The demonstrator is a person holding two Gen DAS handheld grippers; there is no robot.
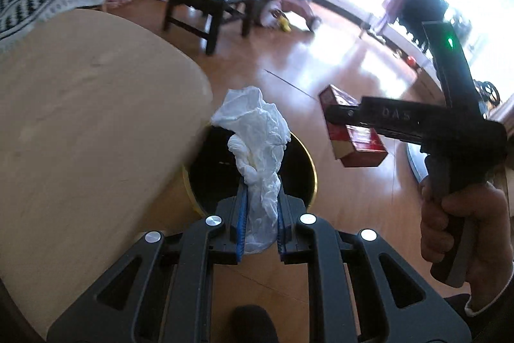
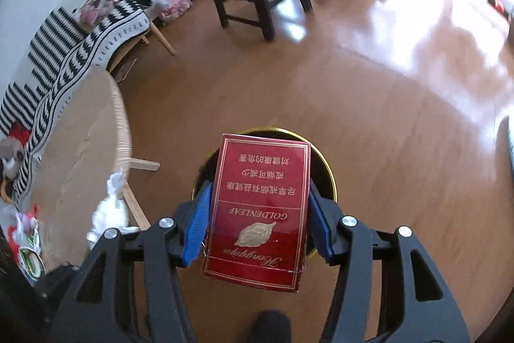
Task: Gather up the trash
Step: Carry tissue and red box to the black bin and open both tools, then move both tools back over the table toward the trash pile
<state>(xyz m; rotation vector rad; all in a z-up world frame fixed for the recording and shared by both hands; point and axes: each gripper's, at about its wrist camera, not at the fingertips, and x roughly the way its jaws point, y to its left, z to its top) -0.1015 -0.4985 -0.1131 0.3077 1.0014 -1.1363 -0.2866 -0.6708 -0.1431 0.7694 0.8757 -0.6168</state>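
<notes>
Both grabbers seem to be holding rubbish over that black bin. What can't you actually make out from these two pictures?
- Inside of the bin: left wrist view, dark, and the tissue in the left gripper covers it.
- Bin again, right wrist view: the red cigarette box in the right gripper hides most of the opening.
- Clutter by the far wall: both views, blurred and small.

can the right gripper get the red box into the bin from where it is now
Probably yes. The right gripper holds the red box directly above the bin, whose mouth looks open, with nothing between them. The tissue hangs off to the side.
</notes>
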